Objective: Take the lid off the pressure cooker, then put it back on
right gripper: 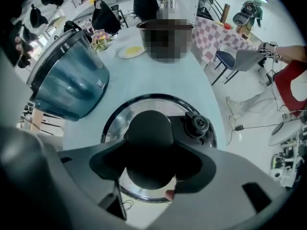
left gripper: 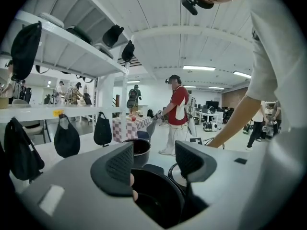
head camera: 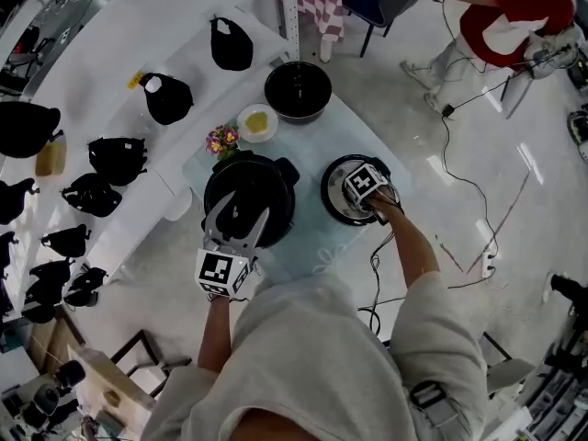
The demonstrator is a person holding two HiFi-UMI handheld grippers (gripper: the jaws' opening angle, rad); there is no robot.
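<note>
1. Right gripper [right gripper: 152,169]: points straight down, jaws wide apart on either side of the knob [right gripper: 148,133], with no squeeze visible
2. Lid [right gripper: 115,123]: lies flat on the worktop [right gripper: 158,75] directly beneath the right gripper, off the pot, so the step in hand appears to be taking hold for refitting
3. Left gripper [left gripper: 153,162]: jaws apart with nothing between them; the open pressure cooker [head camera: 266,186] sits just ahead of and below it, to the left of the right gripper
4. Handling advice: settle low on the knob, centre it between the pads, close across its narrow width, lift level and keep clear of the valve [right gripper: 198,123] just beyond the right jaw
5. Orientation: the lid faces knob-up with its axis vertical; being round it has no long axis, but the oval knob's length runs crosswise to the line of closing
</note>
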